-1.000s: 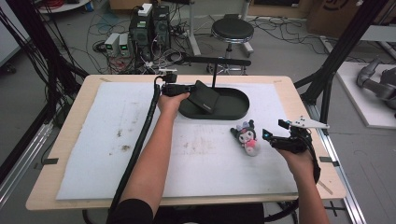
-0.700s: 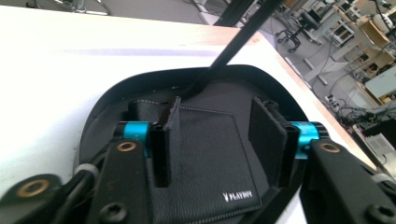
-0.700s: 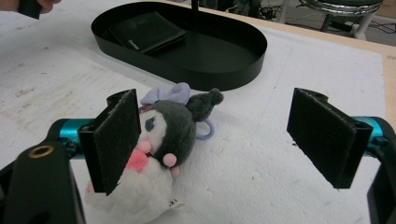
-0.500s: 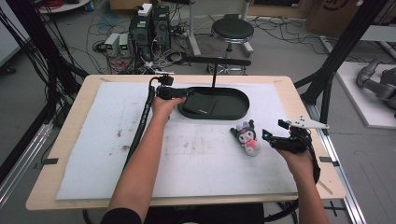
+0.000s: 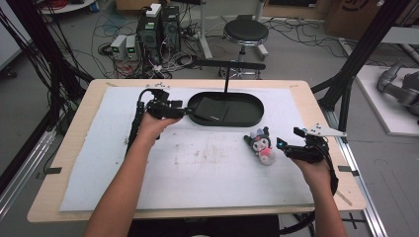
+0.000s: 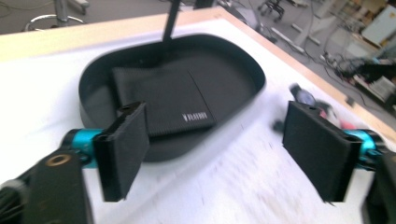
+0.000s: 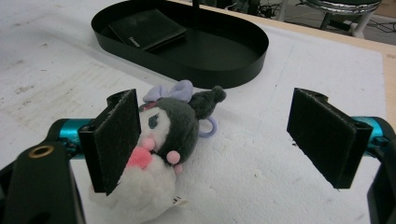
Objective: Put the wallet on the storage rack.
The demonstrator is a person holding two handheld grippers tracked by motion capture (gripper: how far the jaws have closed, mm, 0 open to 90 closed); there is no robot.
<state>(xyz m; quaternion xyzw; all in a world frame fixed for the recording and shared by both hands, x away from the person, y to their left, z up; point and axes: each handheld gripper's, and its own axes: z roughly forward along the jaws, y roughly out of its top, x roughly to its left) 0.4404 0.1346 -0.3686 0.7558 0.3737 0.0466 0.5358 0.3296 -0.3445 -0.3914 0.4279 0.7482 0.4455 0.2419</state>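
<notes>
On the table, my left tool [image 5: 187,111] sits just outside the tray [image 5: 252,116], its jaws having just been opening with nothing between them; the wallet [image 5: 211,109] lies flat inside at the tray's left end. My right tool [image 5: 282,146] gapes beside the plush [image 5: 261,145], poised to take it.

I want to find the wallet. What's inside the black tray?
A black wallet lies flat inside the black tray, toward one end. The rest of the tray's floor looks bare. Anything under the wallet is covered.
</notes>
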